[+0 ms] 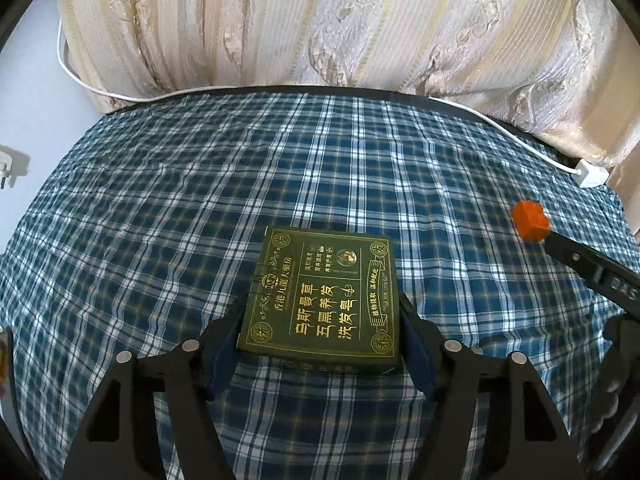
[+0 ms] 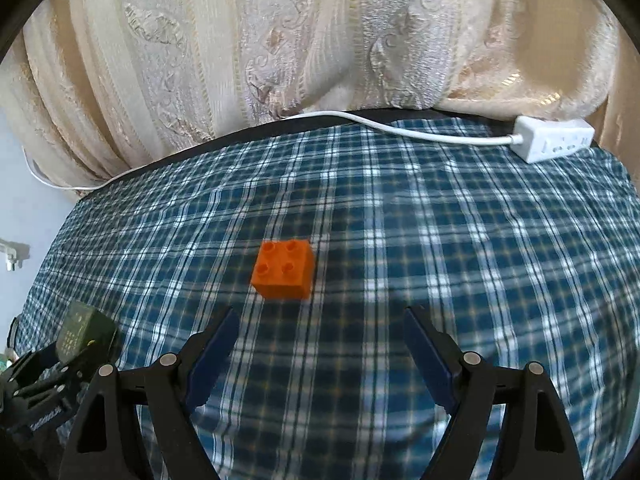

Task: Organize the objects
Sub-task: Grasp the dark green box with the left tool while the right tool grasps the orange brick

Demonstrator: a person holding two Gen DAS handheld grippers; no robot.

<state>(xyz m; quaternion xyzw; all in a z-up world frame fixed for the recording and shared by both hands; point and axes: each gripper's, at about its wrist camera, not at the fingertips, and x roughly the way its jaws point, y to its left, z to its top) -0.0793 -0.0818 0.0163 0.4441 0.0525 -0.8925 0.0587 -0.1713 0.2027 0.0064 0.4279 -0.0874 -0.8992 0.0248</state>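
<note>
- Box (image 1: 324, 294), dark green with gold lettering, lay flat on the blue plaid cloth (image 1: 160, 220), its near end between the blue pads of the left gripper (image 1: 322, 320).
- Both pads sat against the box's long sides, gripping it at a middling width.
- Brick (image 2: 283, 269), orange and four-studded, sat studs up on the cloth, right of the box and well apart from it.
- Right gripper (image 2: 320, 330) hung just near of the brick, its jaws spread wide with nothing between them; the brick lay beyond the fingertips.
- White power strip (image 2: 554, 144) rested at the cloth's far right edge, its cable (image 2: 400, 126) trailing left along cream curtains (image 2: 280, 40).
</note>
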